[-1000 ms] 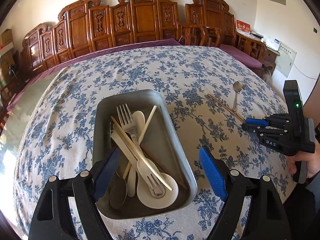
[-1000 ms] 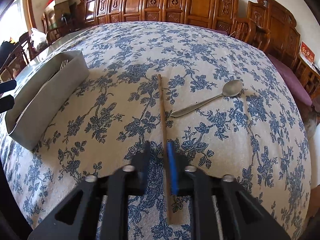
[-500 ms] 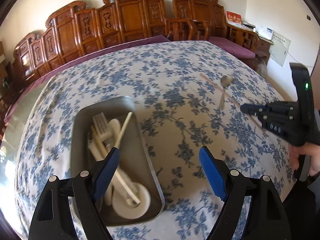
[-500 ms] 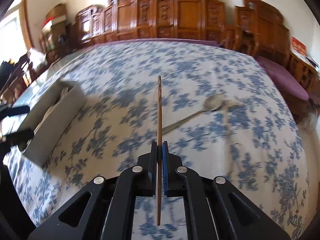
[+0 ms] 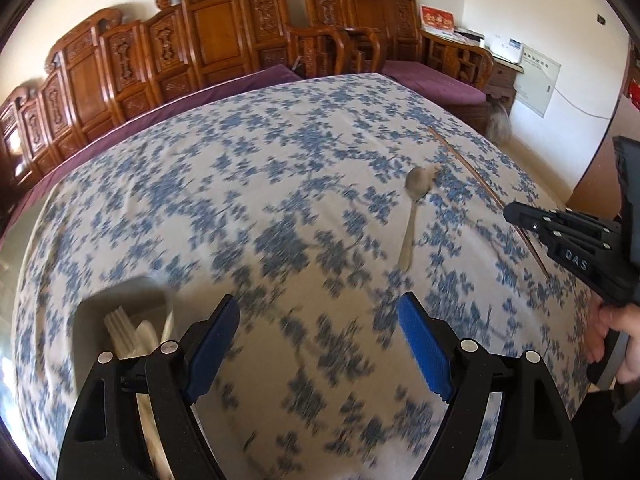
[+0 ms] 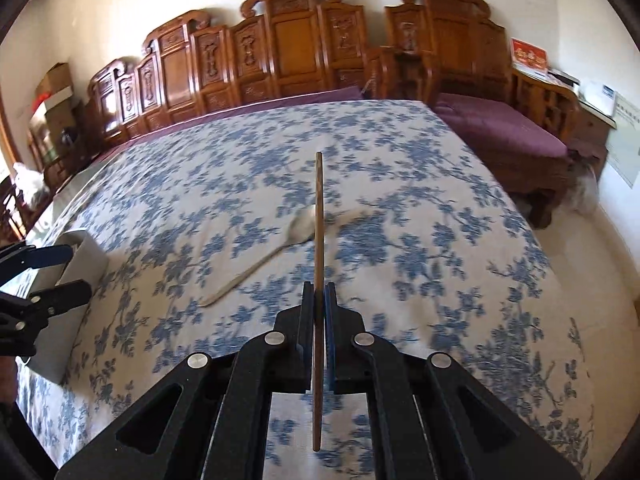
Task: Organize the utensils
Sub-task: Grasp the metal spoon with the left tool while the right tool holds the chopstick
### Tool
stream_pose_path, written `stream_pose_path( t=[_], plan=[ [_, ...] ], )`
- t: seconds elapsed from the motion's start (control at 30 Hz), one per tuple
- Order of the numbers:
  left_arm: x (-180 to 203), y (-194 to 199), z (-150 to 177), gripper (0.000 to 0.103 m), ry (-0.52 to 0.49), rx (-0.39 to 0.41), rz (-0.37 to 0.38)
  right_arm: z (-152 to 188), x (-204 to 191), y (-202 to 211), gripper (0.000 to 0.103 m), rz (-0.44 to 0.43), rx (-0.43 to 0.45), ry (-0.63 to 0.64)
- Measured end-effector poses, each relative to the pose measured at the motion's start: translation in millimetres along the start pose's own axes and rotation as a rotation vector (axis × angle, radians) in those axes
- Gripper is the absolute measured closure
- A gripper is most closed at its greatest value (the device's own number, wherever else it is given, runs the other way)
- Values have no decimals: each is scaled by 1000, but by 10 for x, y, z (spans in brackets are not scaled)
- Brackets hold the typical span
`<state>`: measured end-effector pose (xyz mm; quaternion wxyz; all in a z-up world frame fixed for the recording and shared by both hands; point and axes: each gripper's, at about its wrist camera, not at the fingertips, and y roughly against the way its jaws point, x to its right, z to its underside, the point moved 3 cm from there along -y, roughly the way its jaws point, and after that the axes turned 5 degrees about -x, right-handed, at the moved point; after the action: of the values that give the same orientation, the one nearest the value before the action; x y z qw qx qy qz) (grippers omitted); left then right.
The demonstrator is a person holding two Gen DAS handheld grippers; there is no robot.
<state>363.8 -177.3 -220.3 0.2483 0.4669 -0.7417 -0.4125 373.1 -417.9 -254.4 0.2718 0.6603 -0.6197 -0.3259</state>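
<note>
Right tool lifts a chopstick; left tool heads for the spoon

The right tool (image 6: 319, 308) is clamped narrow on a chopstick (image 6: 318, 216), gripped past its middle so most of the stick runs straight ahead of the jaws and a short tail hangs behind; that keeps it balanced and clear of the worktop (image 6: 440, 240) for carrying. The spoon (image 5: 414, 208) lies on the cloth ahead of and below the chopstick, handle toward the left. The left tool (image 5: 320, 340) stands wide and empty, with the spoon ahead and slightly right of it, probably its next pickup. The tray (image 5: 120, 300), already holding pale utensils, sits just behind its left finger, where I judge both pieces should go.
</note>
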Motion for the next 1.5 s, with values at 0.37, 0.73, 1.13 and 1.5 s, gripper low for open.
stream_pose_path(
  t=[0.37,0.73,1.13,1.5],
  plan=[
    [608,-687,-587,27,-93,-37,55,-12,428,60,97,9,21,-98],
    [922,-1259,-1008,42,-120,-70,101,5,625,59,97,-22,29,-173],
    [1015,-1517,-1173,76,-123,-75,95,-3,612,32,97,-46,25,-184],
    [880,-992,-956,77,-96,-14,86,19,472,12,97,-41,19,-158]
  ],
)
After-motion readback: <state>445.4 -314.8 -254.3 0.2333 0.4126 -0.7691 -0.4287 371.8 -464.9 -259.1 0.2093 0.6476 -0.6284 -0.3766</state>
